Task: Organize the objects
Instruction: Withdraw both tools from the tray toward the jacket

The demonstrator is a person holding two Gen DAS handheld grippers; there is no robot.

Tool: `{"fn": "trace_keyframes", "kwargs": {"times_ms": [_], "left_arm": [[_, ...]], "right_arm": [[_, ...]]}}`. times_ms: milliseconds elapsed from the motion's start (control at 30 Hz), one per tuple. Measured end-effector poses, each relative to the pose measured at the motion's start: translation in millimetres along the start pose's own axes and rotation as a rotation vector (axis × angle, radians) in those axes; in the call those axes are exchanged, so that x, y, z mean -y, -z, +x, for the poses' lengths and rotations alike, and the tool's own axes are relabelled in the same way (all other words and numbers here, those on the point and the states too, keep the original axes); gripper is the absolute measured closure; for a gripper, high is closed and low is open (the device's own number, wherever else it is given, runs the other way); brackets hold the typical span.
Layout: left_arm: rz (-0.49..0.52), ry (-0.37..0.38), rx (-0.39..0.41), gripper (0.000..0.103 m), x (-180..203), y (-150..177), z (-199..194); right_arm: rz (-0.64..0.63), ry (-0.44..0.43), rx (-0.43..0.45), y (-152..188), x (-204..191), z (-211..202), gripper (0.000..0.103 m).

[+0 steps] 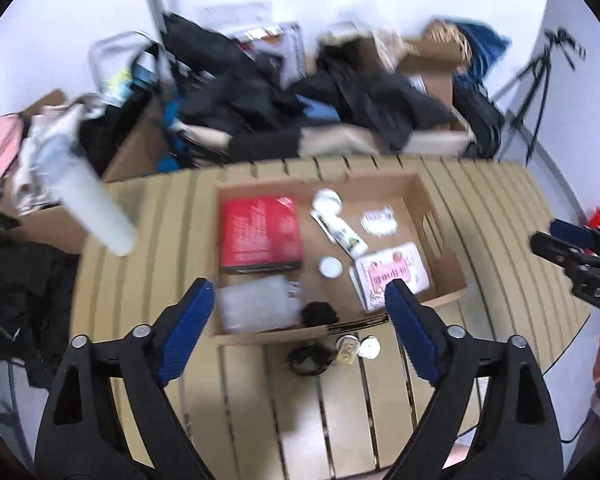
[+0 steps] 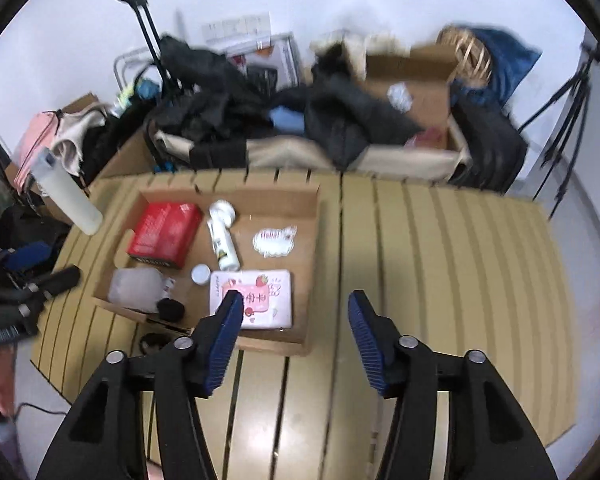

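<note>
While the shallow brown cardboard tray [image 1: 444, 248] on the slatted tan table [image 2: 440, 264] already held the red rectangular box [image 1: 261, 232] and pink strawberry-print packet [image 2: 256, 300], both the left gripper [image 1: 300, 308] and right gripper [image 2: 296, 312] hovered spread wide and empty, presumably because a small glass jar [image 1: 347, 350] and round white lid [image 1: 370, 347] lay outside, just beside its near wall.

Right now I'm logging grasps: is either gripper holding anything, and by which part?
Nothing is held. The left gripper and the right gripper are both open and empty above the table.
</note>
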State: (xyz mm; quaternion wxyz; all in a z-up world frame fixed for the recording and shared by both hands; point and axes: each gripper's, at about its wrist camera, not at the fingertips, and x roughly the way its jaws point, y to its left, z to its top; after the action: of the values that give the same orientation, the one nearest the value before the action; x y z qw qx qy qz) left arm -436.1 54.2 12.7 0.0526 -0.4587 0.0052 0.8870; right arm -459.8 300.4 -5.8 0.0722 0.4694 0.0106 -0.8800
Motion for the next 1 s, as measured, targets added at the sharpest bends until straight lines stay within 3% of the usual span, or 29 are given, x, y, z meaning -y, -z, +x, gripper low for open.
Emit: {"fn": "trace_keyframes", "kwargs": {"times_ms": [133, 300, 467, 567, 600, 667, 767, 867, 933, 1000], "left_arm": [[0.005, 0.005, 0.064, 0.012, -15.5, 20.0, -51.9], [0.043, -0.024, 0.1, 0.012, -17.4, 56.5, -99.5], [0.039, 0.051, 0.226, 0.001, -30.5, 120.2, -154.8], [0.013, -0.014, 0.28, 0.001, -42.6, 171.9, -178.2], [0.008, -0.015, 0.304, 0.0, -45.7, 192.4, -185.9], [0.002, 0.005, 0.332, 0.0, -49.6, 225.9, -194.8], [-0.024, 0.021, 0.297, 0.0, -53.9, 261.3, -189.0], [0.02, 0.039, 0.244, 0.0, -49.7, 257.4, -174.8], [-0.017, 0.0, 0.244, 0.0, -52.1, 252.6, -169.4], [-0.048, 0.047, 0.235, 0.0, -55.6, 253.0, -161.4]], "right_arm": [[0.038, -0.033, 0.071, 9.2, -1.1, -56.9, 0.032], [0.022, -0.044, 0.096, 38.9, -13.2, -93.6, 0.032], [-0.008, -0.074, 0.159, 105.3, -29.7, -137.9, 0.032], [-0.033, -0.093, 0.17, 155.7, -40.4, -154.7, 0.029], [-0.036, -0.092, 0.175, 175.0, -43.4, -159.3, 0.023], [-0.031, -0.101, 0.173, 213.9, -48.0, -164.7, 0.021], [0.022, -0.142, 0.141, 262.7, -51.6, -158.8, 0.021], [0.074, -0.161, 0.094, 285.4, -52.2, -142.7, 0.021], [0.061, -0.153, 0.056, 286.6, -53.8, -133.2, 0.021], [0.07, -0.132, 0.085, 287.2, -52.1, -135.6, 0.021]]}}
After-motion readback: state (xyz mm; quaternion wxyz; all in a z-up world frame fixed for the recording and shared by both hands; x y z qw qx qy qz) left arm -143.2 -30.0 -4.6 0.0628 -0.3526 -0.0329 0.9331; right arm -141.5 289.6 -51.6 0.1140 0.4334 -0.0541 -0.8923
